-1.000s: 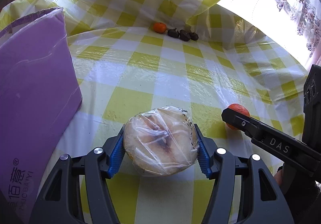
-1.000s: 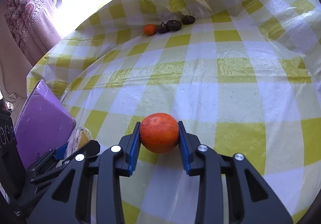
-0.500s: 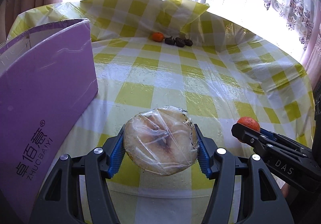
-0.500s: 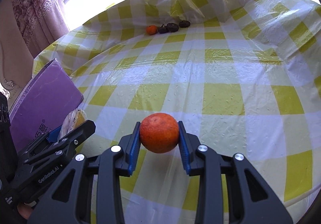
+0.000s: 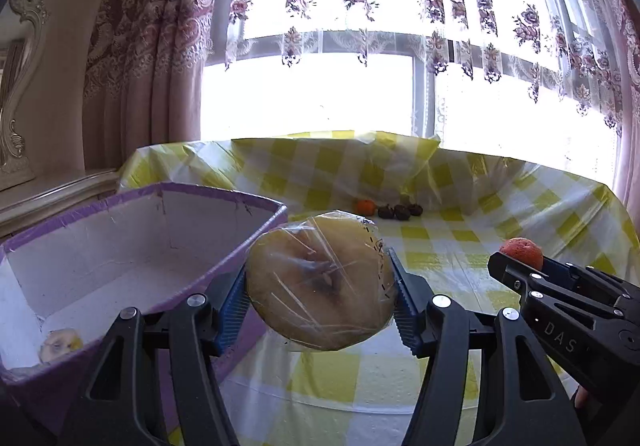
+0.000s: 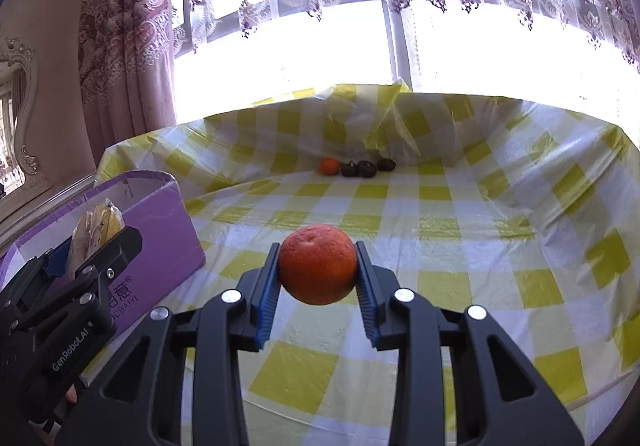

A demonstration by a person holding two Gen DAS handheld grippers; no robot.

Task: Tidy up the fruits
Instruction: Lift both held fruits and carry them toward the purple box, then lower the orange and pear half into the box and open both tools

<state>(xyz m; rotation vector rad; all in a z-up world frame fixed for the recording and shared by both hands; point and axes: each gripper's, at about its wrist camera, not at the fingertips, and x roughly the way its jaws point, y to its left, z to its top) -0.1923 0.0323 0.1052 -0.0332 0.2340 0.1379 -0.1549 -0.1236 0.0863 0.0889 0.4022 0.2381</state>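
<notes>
My left gripper (image 5: 320, 282) is shut on a yellow fruit wrapped in clear plastic (image 5: 320, 280) and holds it in the air just right of the open purple box (image 5: 120, 258). One wrapped fruit (image 5: 60, 344) lies in the box's near corner. My right gripper (image 6: 317, 266) is shut on an orange (image 6: 317, 264), lifted above the table. In the left wrist view the right gripper (image 5: 520, 258) is at the right with the orange (image 5: 522, 252). In the right wrist view the left gripper (image 6: 92, 242) is at the left by the purple box (image 6: 160, 230).
A small orange (image 5: 366, 206) and three dark fruits (image 5: 400, 211) lie in a row at the table's far side. The yellow-checked plastic cloth (image 6: 440, 230) bulges up behind them. A window with curtains (image 5: 160, 46) stands beyond.
Both grippers have risen and tilted up with their fruits still held. The left one has moved to the box, whose open inside now shows.
</notes>
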